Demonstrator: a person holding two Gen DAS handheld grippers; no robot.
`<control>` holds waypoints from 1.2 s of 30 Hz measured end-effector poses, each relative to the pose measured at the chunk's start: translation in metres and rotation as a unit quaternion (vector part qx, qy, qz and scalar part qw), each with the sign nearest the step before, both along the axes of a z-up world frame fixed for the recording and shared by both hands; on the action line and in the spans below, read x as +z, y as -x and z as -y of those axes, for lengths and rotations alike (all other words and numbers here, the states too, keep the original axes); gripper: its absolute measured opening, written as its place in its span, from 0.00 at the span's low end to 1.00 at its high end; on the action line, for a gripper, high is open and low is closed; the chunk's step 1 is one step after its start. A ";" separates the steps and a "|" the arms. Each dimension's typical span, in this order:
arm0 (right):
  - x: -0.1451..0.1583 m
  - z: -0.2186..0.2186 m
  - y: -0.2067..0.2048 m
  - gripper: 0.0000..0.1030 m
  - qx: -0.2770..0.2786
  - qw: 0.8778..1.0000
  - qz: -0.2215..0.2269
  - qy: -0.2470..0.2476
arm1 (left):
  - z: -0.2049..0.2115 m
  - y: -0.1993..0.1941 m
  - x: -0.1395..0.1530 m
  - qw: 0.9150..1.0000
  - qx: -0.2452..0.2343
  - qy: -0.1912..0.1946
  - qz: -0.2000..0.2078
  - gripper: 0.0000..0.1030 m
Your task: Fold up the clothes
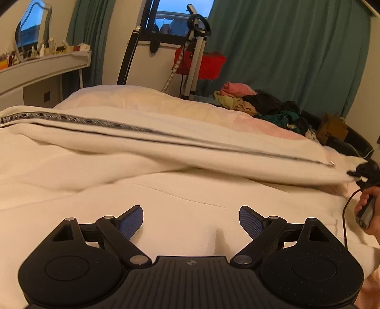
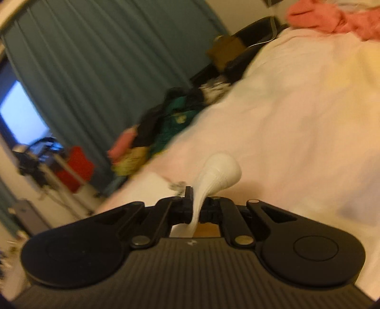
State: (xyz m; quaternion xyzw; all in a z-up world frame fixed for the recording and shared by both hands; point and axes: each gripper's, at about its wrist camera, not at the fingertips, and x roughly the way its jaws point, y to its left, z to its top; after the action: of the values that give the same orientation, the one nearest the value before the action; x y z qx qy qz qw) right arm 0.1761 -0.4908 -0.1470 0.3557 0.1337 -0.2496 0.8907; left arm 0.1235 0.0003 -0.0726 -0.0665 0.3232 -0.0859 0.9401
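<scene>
A white garment point(image 1: 147, 145) with a dark patterned stripe and a zipper lies spread across the bed. My left gripper point(image 1: 191, 219) is open and empty, low over the white cloth near me. My right gripper point(image 2: 197, 202) is shut on a pinched fold of the white garment point(image 2: 218, 172), which bulges out past its fingers. In the left wrist view the right gripper point(image 1: 363, 172) shows at the far right edge, holding the garment's end lifted off the bed.
A pile of mixed clothes point(image 1: 258, 104) lies at the bed's far side; it also shows in the right wrist view point(image 2: 166, 126). A pink garment point(image 2: 332, 16) lies on the bed. A dressing shelf point(image 1: 42, 66) stands left. Green curtains point(image 1: 285, 52) and a metal stand point(image 1: 194, 59) are behind.
</scene>
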 end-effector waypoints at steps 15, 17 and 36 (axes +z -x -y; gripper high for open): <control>0.061 -0.088 0.043 0.85 0.124 0.980 -0.090 0.125 | 0.005 0.020 0.023 0.999 0.003 -0.021 0.049 0.89; 0.083 -0.115 0.062 0.85 0.157 0.976 -0.072 0.131 | 0.003 0.028 0.029 0.998 0.002 -0.020 0.055 0.89; 0.122 -0.246 0.190 0.85 0.265 0.948 -0.028 0.172 | -0.018 0.093 0.054 0.996 -0.007 -0.003 0.084 0.92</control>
State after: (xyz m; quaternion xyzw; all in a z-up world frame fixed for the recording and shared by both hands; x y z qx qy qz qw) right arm -0.0144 -0.2447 -0.0246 0.1416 0.2030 -0.0340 0.9683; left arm 0.0303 0.0187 -0.0189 -0.0538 0.2437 -0.0967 0.9635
